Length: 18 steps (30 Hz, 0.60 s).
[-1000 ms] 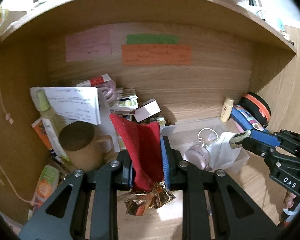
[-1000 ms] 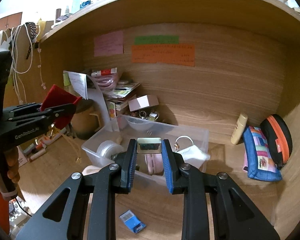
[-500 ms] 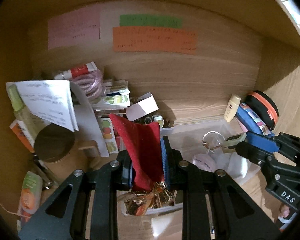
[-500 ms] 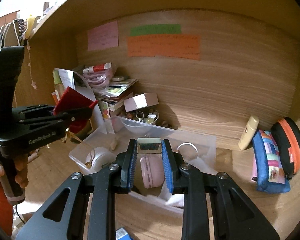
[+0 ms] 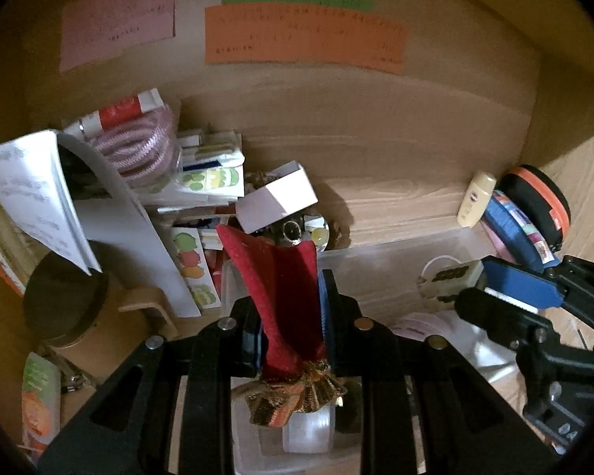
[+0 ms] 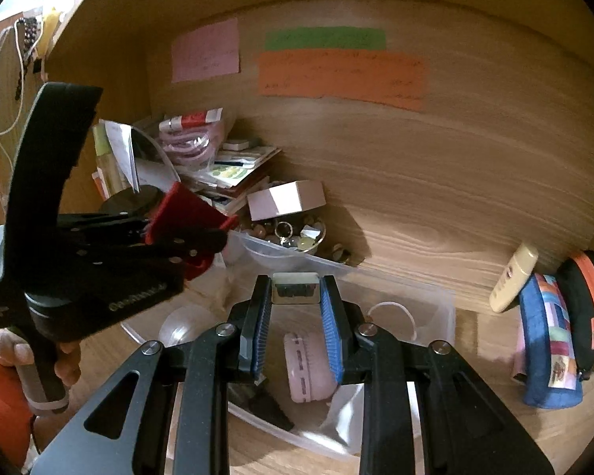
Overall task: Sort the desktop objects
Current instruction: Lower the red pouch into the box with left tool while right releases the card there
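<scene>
red velvet pouch (image 5: 285,301) is riding clamped in my left gripper (image 5: 291,312), now over the clear bin (image 6: 447,308); my right gripper (image 6: 296,308) is pinching a small adapter (image 6: 296,289) above it, so both are nearing drop-off.

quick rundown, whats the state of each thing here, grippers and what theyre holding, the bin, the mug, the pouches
left gripper: shut on the red pouch
red pouch: clamped between the fingers, gold trim hanging below
right gripper: shut on the small metal box
small metal box: held at the fingertips above the bin
clear plastic bin: open, no lid, holds pink headphones
wooden mug: upright, dark lid on
black and orange case: zipped shut, standing on edge
blue pouch: standing on edge beside the case
</scene>
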Motion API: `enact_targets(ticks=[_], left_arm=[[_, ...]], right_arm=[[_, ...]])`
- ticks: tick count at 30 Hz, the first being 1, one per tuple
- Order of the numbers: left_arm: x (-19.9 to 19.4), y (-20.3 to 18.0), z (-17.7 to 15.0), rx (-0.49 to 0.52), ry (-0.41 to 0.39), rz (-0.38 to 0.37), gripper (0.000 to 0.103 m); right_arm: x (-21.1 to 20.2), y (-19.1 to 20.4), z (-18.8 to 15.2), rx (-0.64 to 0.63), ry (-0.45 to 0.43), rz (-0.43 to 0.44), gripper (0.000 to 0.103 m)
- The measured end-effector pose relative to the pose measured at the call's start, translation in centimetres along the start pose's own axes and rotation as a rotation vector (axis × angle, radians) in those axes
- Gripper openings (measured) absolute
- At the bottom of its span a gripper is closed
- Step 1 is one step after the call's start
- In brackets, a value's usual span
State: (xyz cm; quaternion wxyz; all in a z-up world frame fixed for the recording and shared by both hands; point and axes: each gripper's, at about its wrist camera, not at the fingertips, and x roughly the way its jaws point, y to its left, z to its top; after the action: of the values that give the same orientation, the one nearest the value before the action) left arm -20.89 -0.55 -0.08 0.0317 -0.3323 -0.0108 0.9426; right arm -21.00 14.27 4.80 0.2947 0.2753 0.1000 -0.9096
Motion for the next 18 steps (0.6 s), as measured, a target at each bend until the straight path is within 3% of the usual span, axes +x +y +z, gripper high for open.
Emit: enact_targets(ticks=[6, 18], left_arm=[[2.7, -0.3, -0.5, 0.049, 0.068, 0.014, 0.022], [4.2, 0.3, -1.1, 0.06, 0.111, -0.008, 0.023]], right_arm=[[2.0, 1.0, 0.2, -0.041, 0.047, -0.003, 0.023], [4.8, 1.0, -0.3, -0.007, 0.115, 0.004, 0.023]])
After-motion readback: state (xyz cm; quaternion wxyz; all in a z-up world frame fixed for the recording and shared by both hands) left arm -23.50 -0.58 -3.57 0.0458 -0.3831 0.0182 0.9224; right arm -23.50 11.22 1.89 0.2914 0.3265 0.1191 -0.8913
